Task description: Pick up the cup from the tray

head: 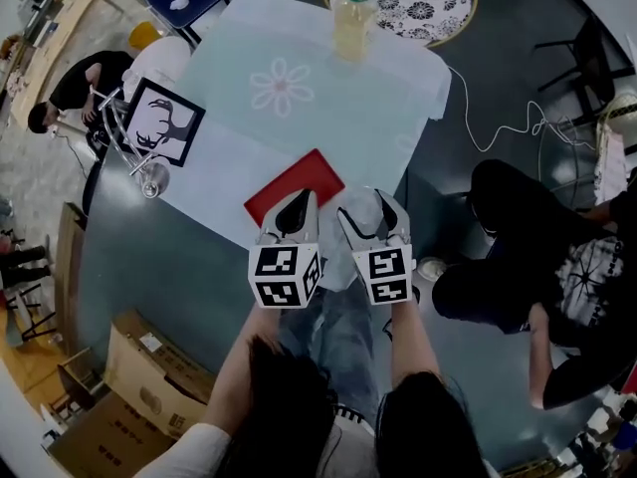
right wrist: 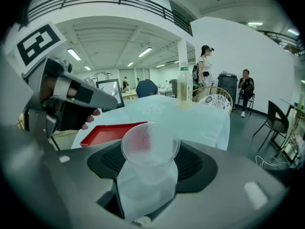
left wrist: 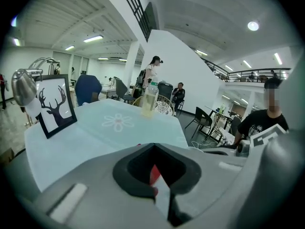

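Observation:
A clear plastic cup [right wrist: 150,144] sits between the jaws of my right gripper [right wrist: 150,168], which is shut on it with the cup's open mouth facing away from the camera. In the head view, the right gripper [head: 370,215] hangs over the table's near edge, just right of the red tray [head: 296,185]. No object shows on the tray [right wrist: 107,132]. My left gripper [head: 296,207] hovers over the tray's near corner, shut and holding nothing. A sliver of the tray [left wrist: 153,174] shows through the narrow slit between the left gripper's [left wrist: 156,168] jaws.
A pale cloth with a flower print [head: 281,86] covers the table. A bottle of yellowish liquid [head: 353,13] stands at its far end, and a framed deer picture [head: 164,122] and a metal goblet [head: 151,179] at the left. A seated person [head: 537,267] is close on the right. Cardboard boxes [head: 139,366] lie lower left.

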The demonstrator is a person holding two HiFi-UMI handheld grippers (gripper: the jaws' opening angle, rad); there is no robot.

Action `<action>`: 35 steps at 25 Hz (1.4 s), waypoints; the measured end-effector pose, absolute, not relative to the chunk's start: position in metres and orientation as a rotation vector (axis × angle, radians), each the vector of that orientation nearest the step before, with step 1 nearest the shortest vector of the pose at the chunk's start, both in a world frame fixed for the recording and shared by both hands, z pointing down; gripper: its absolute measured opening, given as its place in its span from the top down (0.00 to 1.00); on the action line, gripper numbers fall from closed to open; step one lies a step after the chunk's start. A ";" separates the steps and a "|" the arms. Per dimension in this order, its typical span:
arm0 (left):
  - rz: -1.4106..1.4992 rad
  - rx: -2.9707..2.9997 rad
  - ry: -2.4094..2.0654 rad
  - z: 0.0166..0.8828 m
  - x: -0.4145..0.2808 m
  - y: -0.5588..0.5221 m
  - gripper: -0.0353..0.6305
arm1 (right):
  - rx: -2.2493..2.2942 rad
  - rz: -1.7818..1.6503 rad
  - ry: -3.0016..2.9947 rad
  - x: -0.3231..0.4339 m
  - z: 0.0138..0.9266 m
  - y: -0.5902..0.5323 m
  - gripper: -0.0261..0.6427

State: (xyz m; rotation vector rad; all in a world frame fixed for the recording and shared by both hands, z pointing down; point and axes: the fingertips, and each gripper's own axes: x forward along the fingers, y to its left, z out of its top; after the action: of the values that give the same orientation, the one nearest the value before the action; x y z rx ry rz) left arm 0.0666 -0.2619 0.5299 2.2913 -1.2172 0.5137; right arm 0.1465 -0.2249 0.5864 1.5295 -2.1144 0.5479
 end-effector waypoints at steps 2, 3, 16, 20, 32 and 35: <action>0.517 2.294 -1.220 0.533 0.068 -0.265 0.94 | 1.523 0.531 -2.102 0.148 0.595 -0.222 0.47; 0.516 2.297 -1.222 0.533 0.068 -0.266 0.94 | 1.532 0.528 -2.105 0.149 0.597 -0.223 0.47; 0.518 2.293 -1.231 0.535 0.056 -0.259 0.94 | 1.575 0.563 -2.219 0.149 0.585 -0.220 0.32; 0.502 2.312 -1.223 0.518 0.055 -0.256 0.94 | 1.567 0.574 -2.188 0.151 0.574 -0.209 0.32; 0.376 2.444 -1.199 0.436 0.049 -0.240 0.94 | 1.770 0.421 -2.185 0.145 0.459 -0.203 0.49; 0.367 2.501 -1.188 0.418 0.046 -0.227 0.94 | 1.786 0.381 -2.215 0.132 0.433 -0.197 0.53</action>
State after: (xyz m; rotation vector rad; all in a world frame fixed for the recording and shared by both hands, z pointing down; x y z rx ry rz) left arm 0.0463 -0.2272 0.4184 2.5012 -1.1883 0.3675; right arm 0.1322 -0.1971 0.4327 1.7863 -2.2148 0.3807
